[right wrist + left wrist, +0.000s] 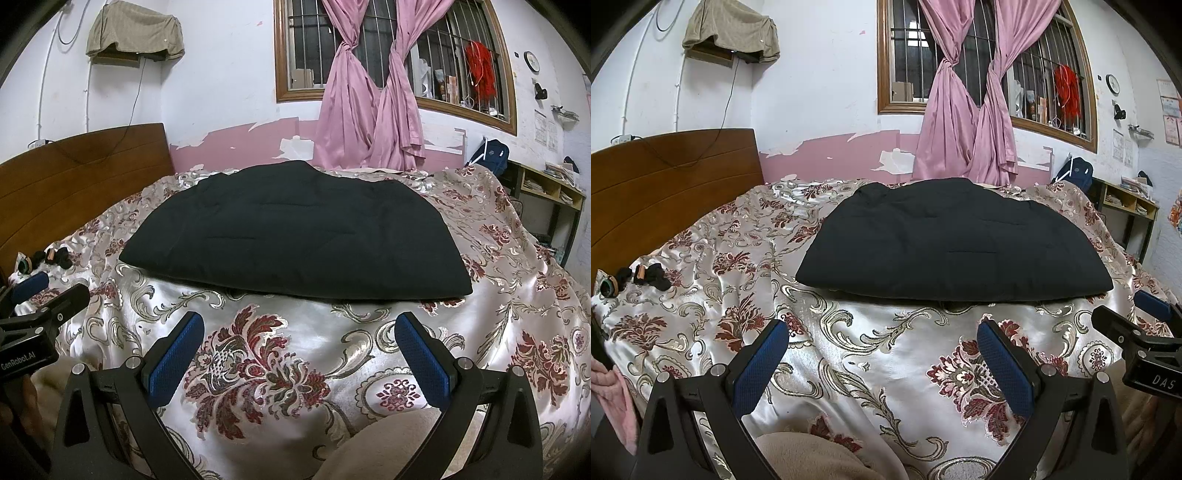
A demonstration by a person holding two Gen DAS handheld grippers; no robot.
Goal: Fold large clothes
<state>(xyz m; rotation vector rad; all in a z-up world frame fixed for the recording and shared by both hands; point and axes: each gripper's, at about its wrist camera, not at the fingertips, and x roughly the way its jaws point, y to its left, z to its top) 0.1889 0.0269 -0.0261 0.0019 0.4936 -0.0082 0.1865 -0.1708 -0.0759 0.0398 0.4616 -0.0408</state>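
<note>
A black garment (953,240) lies folded into a flat, wide bundle on the floral satin bedspread (849,332), its straight edge facing me. My left gripper (882,354) hovers open over the bedspread just short of that edge, with nothing between its blue pads (761,365). In the right wrist view the same black garment (295,232) lies ahead. My right gripper (299,350) is open too, empty, and a little back from the near edge. Each gripper shows at the side of the other's view: the right gripper (1145,332) and the left gripper (37,306).
A wooden headboard (665,192) stands at the left, with small dark items (646,277) on the bed near it. Pink curtains (964,122) hang at a barred window behind the bed. A shelf unit (1126,210) stands at the right. Beige fabric (812,458) lies below the grippers.
</note>
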